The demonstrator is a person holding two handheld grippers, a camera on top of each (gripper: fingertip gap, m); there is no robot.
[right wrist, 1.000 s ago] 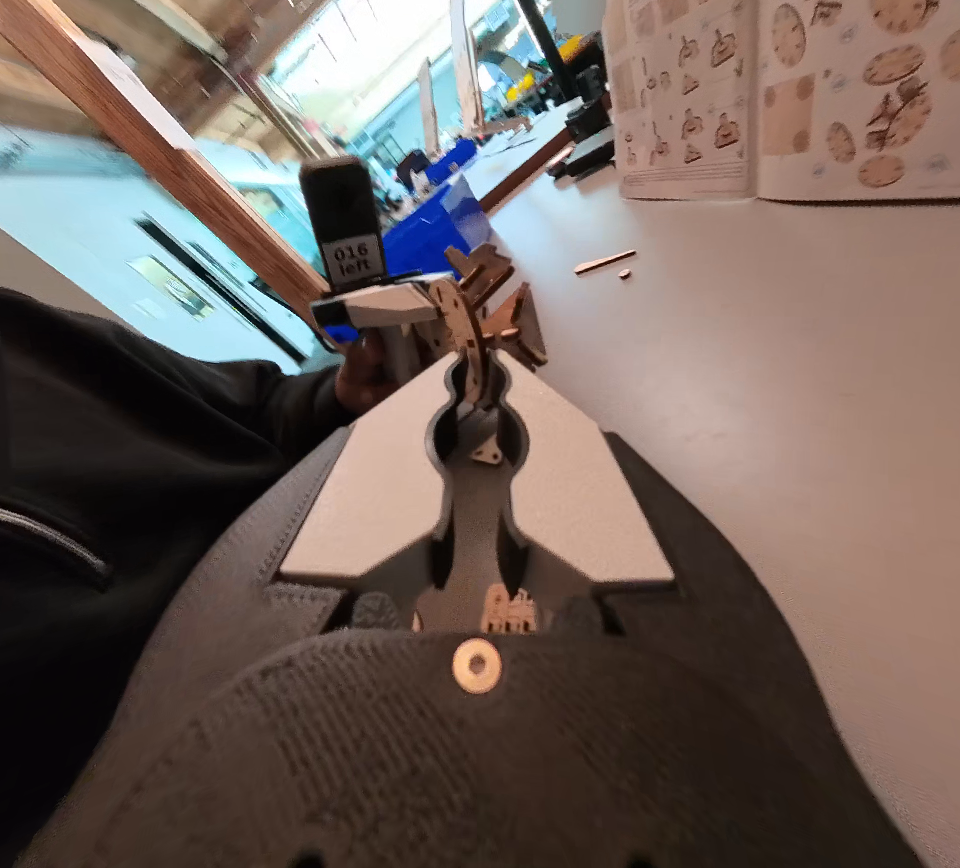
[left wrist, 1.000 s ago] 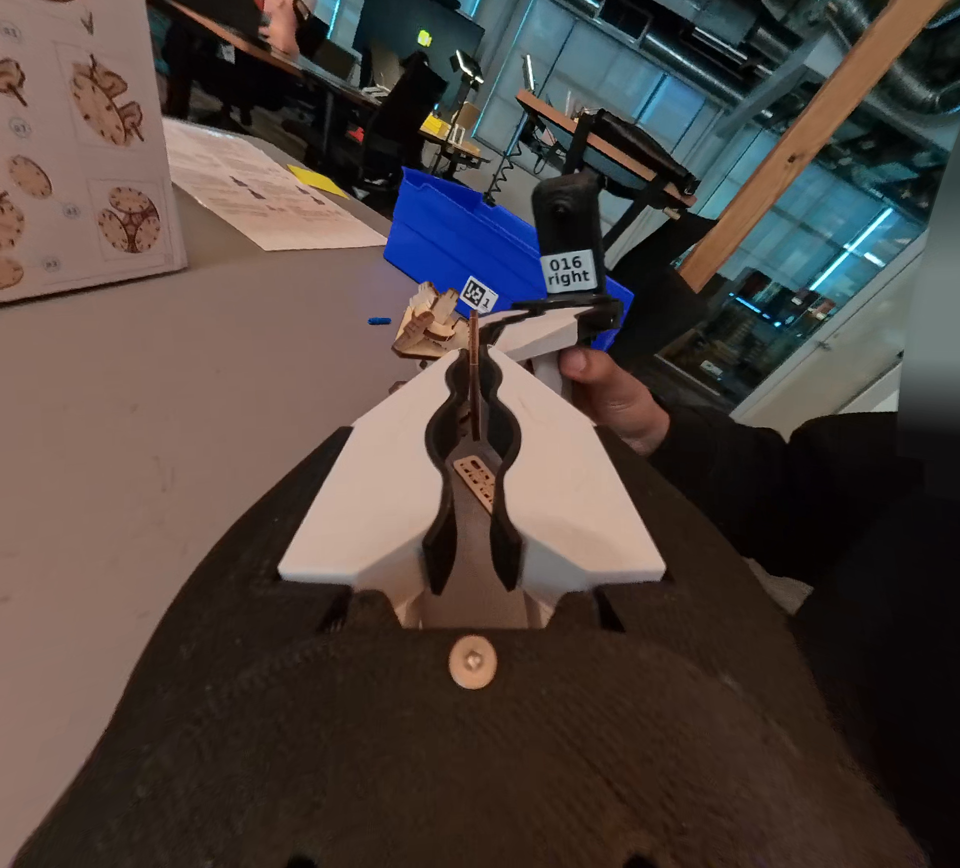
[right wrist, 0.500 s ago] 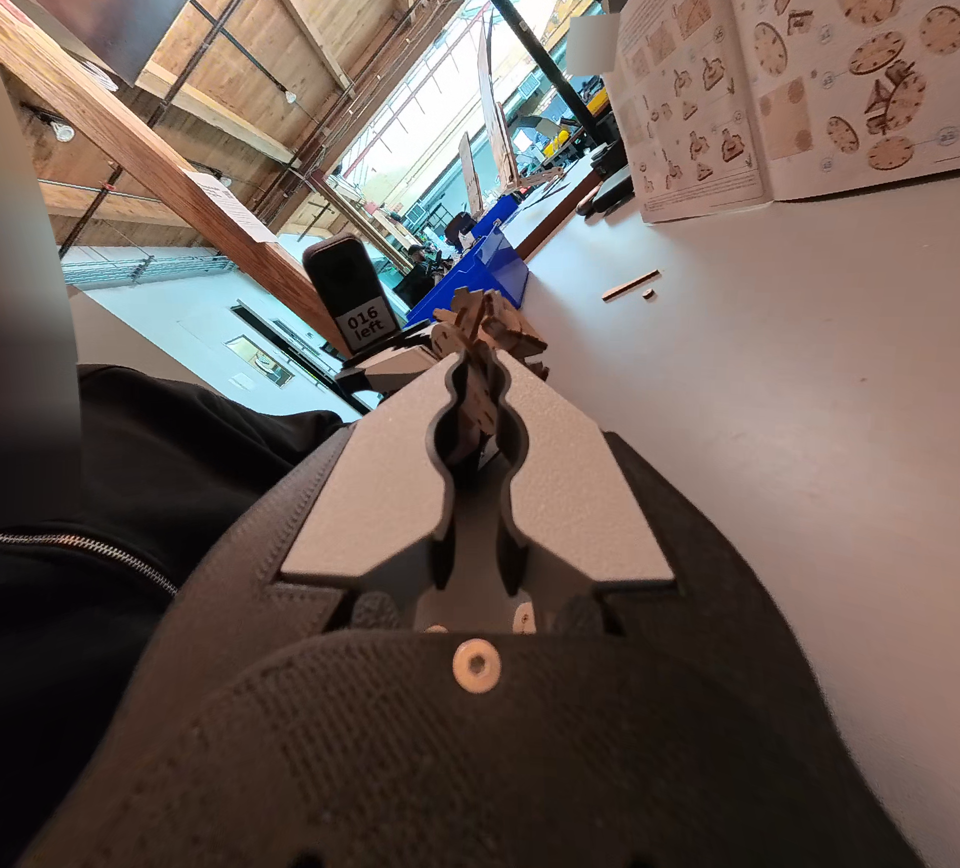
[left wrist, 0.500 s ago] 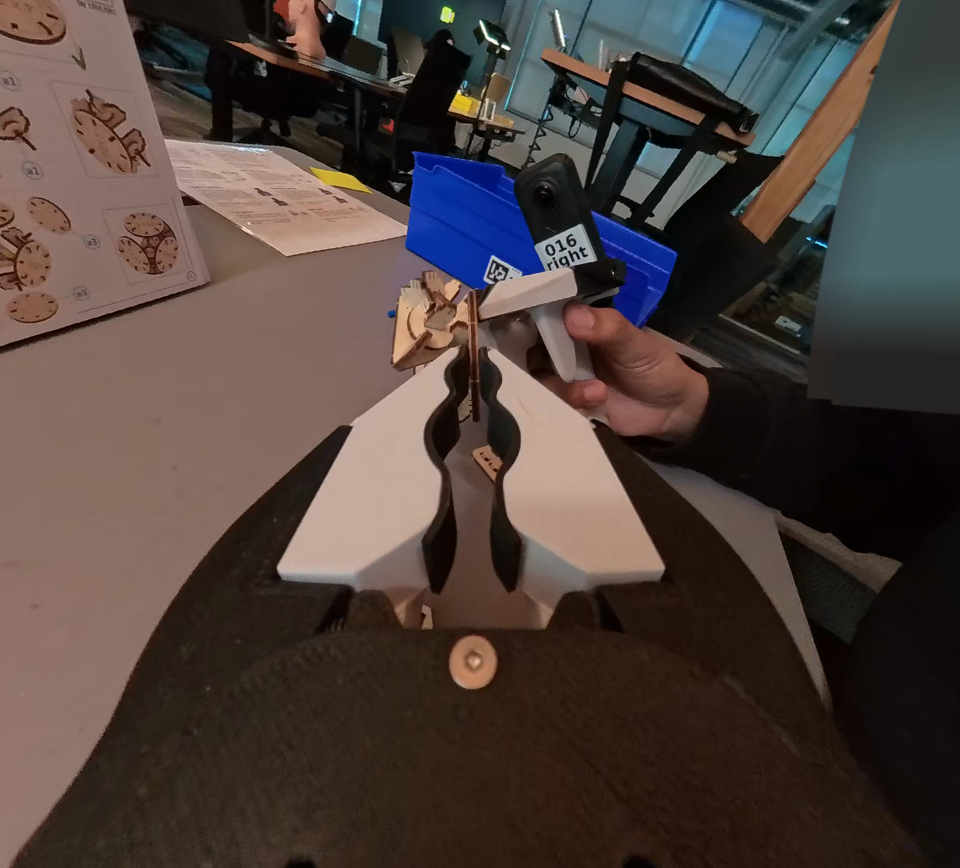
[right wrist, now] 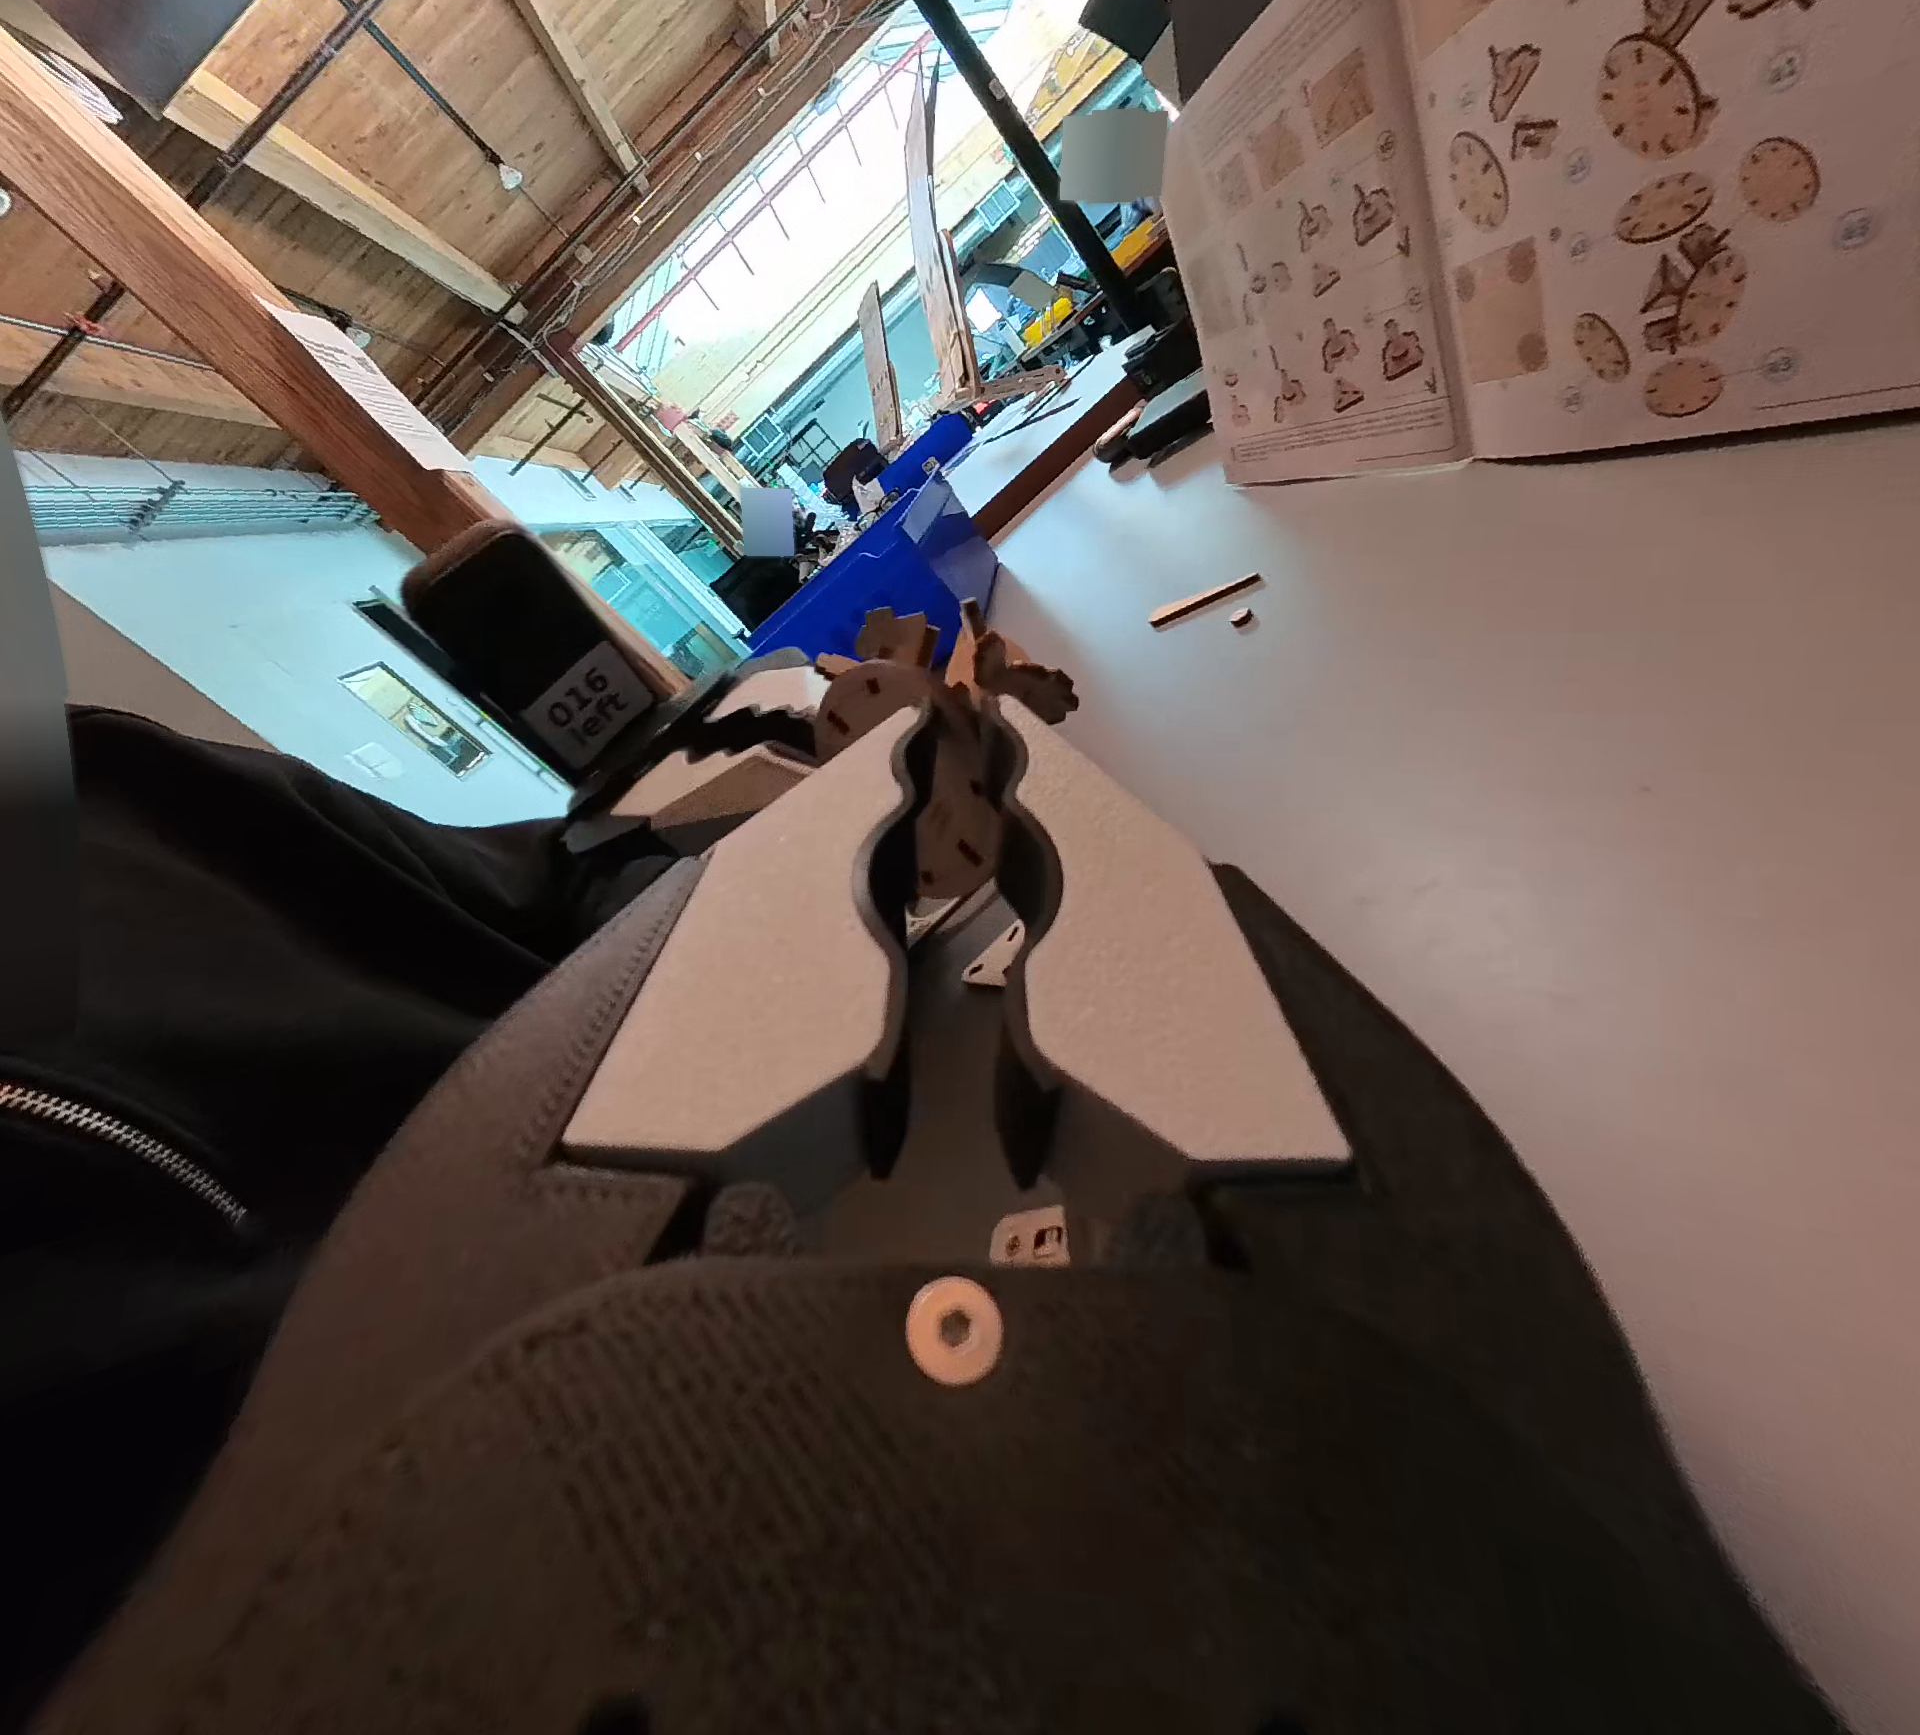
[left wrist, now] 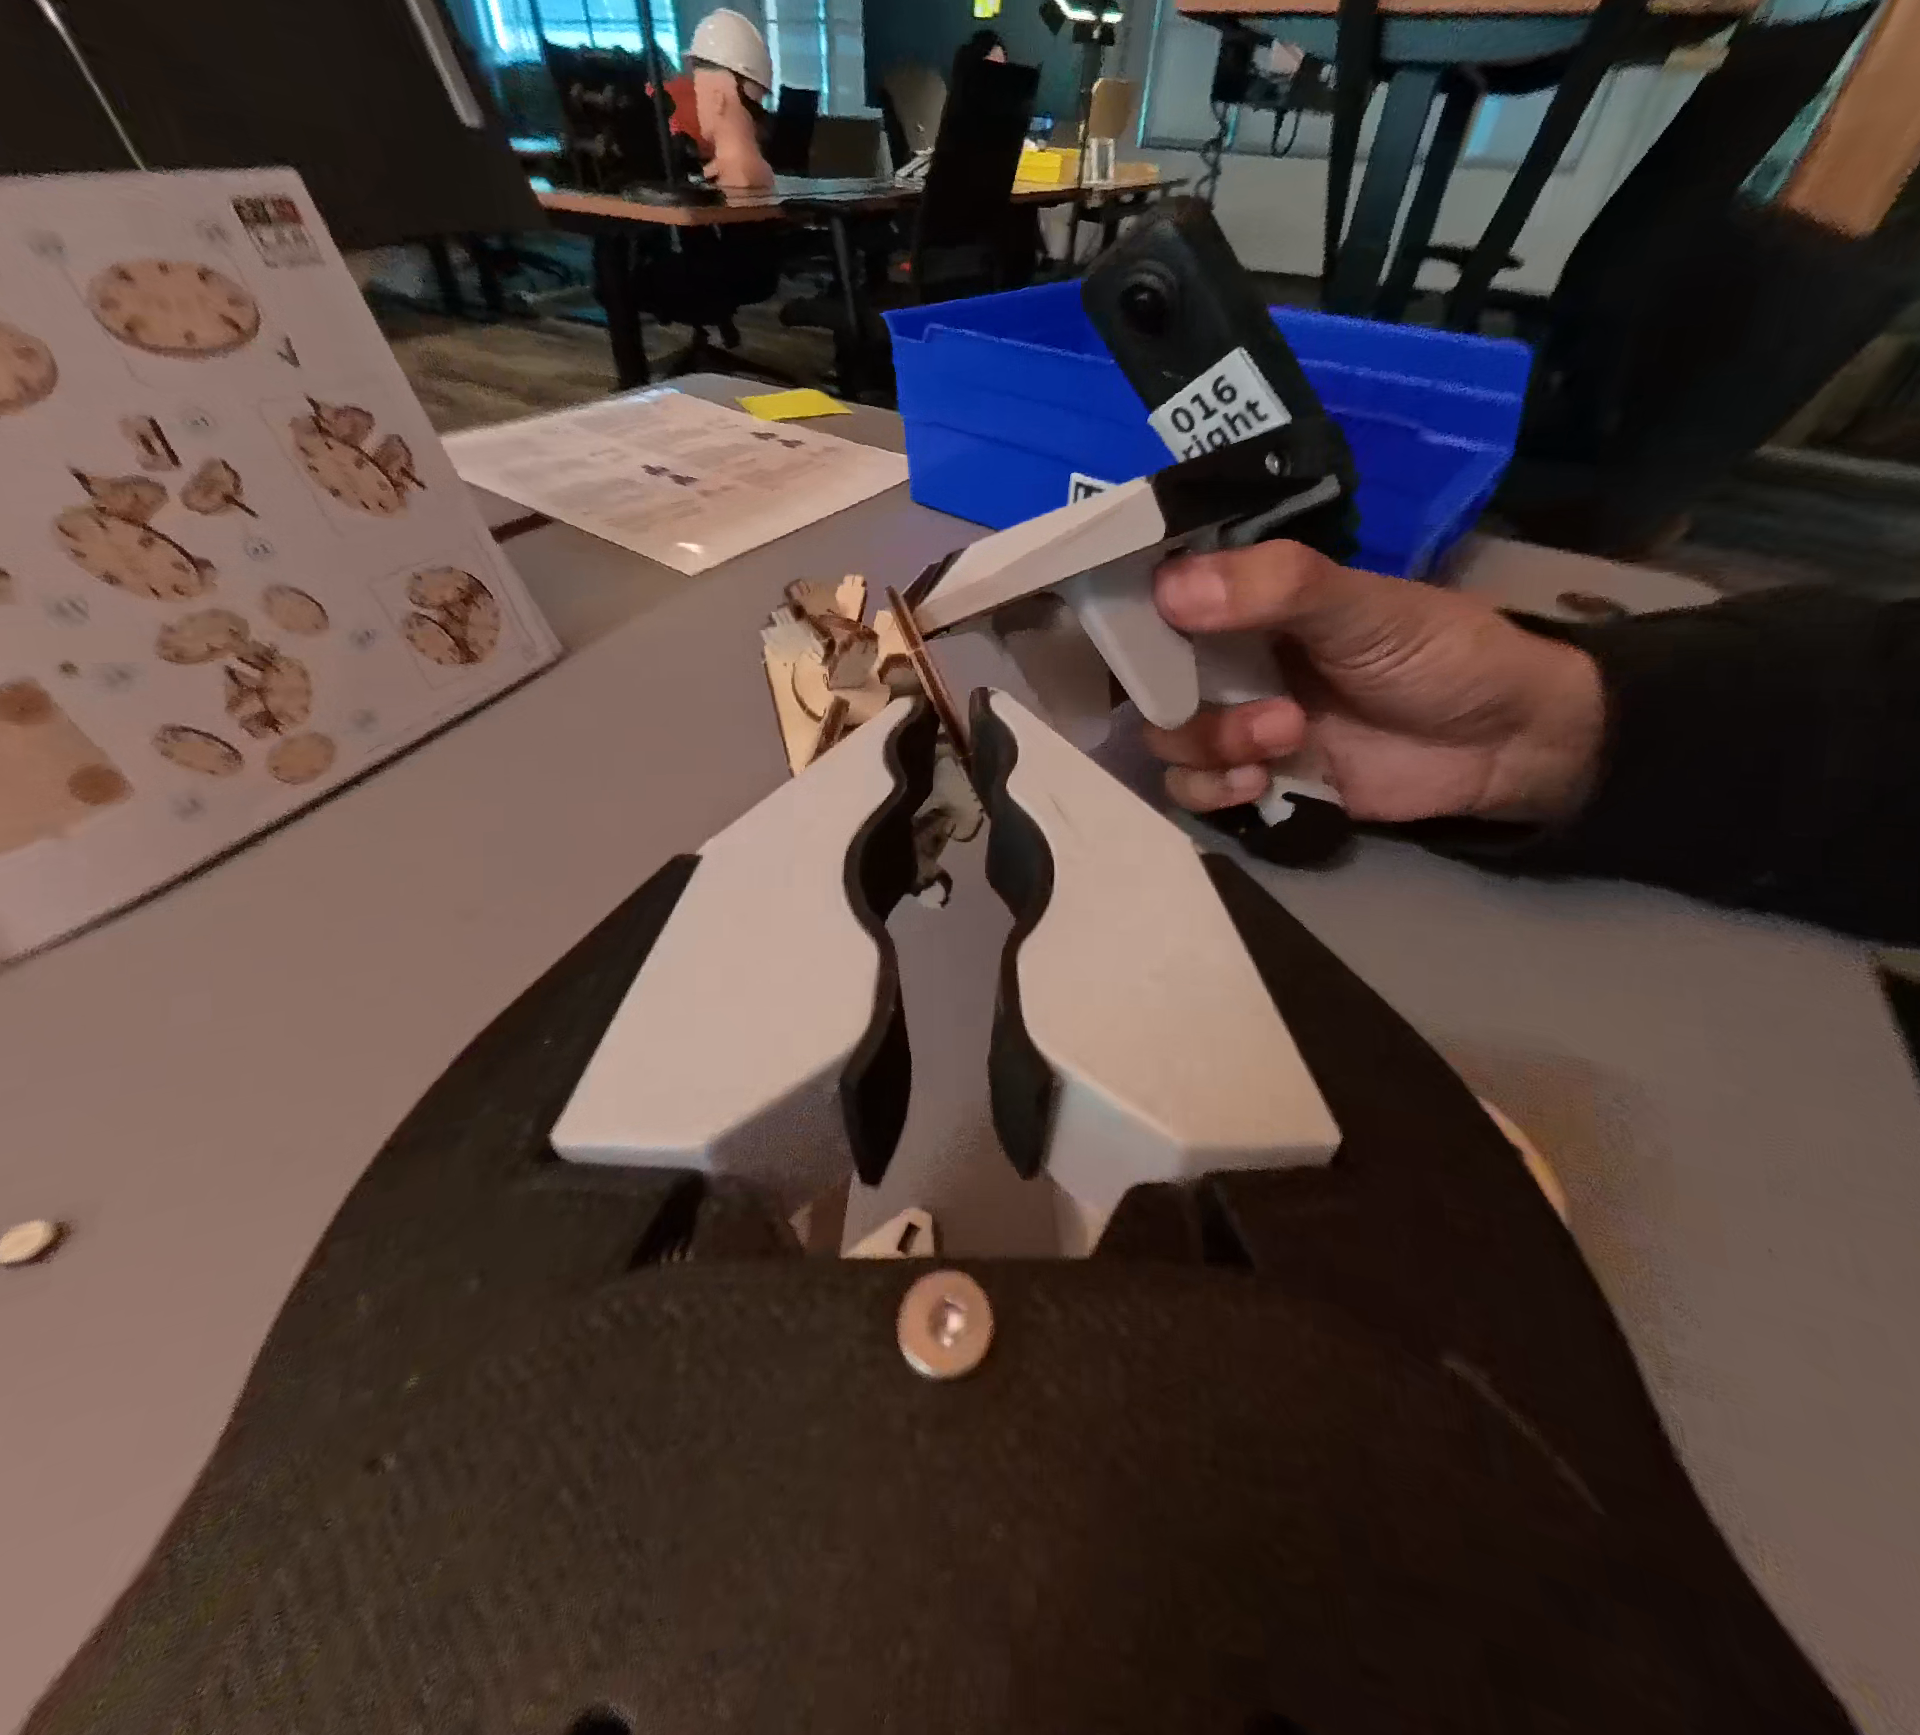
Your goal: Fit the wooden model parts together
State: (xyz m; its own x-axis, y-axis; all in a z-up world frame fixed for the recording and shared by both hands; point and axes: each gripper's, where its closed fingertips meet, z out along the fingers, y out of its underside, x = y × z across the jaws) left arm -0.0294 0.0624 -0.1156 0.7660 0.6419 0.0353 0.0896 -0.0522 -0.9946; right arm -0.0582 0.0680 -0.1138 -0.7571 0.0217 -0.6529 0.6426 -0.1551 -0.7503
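Note:
A small wooden model, a thin round disc (left wrist: pixel 925 667) with notched pieces (left wrist: pixel 821 677) on its far side, hangs just above the grey table (left wrist: pixel 416 854). My right gripper (right wrist: pixel 961 729) is shut on the slotted disc (right wrist: pixel 951 828). In the left wrist view the right gripper (left wrist: pixel 920 610) pinches the disc's upper edge, held by a hand (left wrist: pixel 1382 698). My left gripper (left wrist: pixel 943 714) is open a little. The disc's lower edge stands between its black pads (left wrist: pixel 1003 750), with a dark gap on the left side. The left gripper also shows in the right wrist view (right wrist: pixel 790 740).
An open instruction booklet (left wrist: pixel 208 522) stands at the left and shows at the upper right of the right wrist view (right wrist: pixel 1558 179). A blue bin (left wrist: pixel 997 407) and a paper sheet (left wrist: pixel 675 470) lie behind. A wooden strip (right wrist: pixel 1205 599) and a small disc (left wrist: pixel 26 1240) lie on the table. Both grippers' tips are close together, under 4 cm apart.
My left pads were pinched on the disc's edge and have now parted a little from it. The right gripper keeps its hold and has tilted the model; both views have swung.

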